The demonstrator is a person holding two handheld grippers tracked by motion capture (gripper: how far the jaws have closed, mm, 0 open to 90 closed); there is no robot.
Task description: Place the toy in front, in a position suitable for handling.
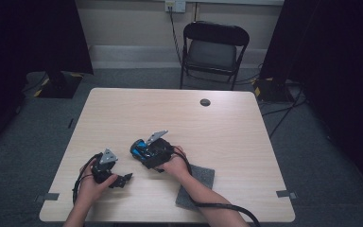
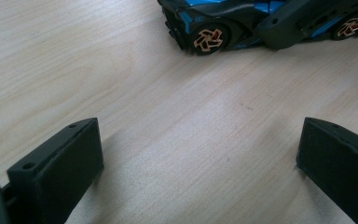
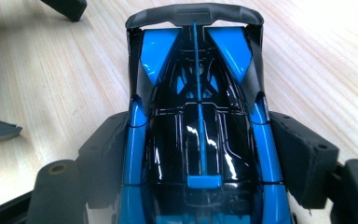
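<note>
1. Toy car (image 3: 198, 135), blue and black, sitting on the light wood surface (image 1: 170, 113), near the front edge and a bit left of the middle.
2. Right hand-held gripper (image 1: 147, 152) around the toy car, one black jaw on each side, pressed up against the blue sides in the right gripper view.
3. Clamped on the car, by the look of it.
4. Car's tail wing pointing away from the right hand-held gripper, toward the left one.
5. Wheels down on the wood, with orange spokes seen in the left gripper view (image 2: 208, 38).
6. Left hand-held gripper (image 1: 123, 180) low over the surface, just beside the car but not touching it.
7. Its two black jaws wide apart, with bare wood between them.
8. Left hand (image 1: 90, 187) wrapped round that gripper, grey three-cornered plate (image 1: 108, 156) on top.
9. Right hand (image 1: 176, 166) behind the car, with a black cable (image 1: 227, 206) trailing off toward the front edge.
10. Grey felt pad (image 1: 202, 177) lying flat under the right forearm, just beside the car, near the front edge.
11. Small round hole (image 1: 205, 102) in the surface far back, well apart from the car.
12. Black folding chair (image 1: 213, 49) on the floor behind the surface.
</note>
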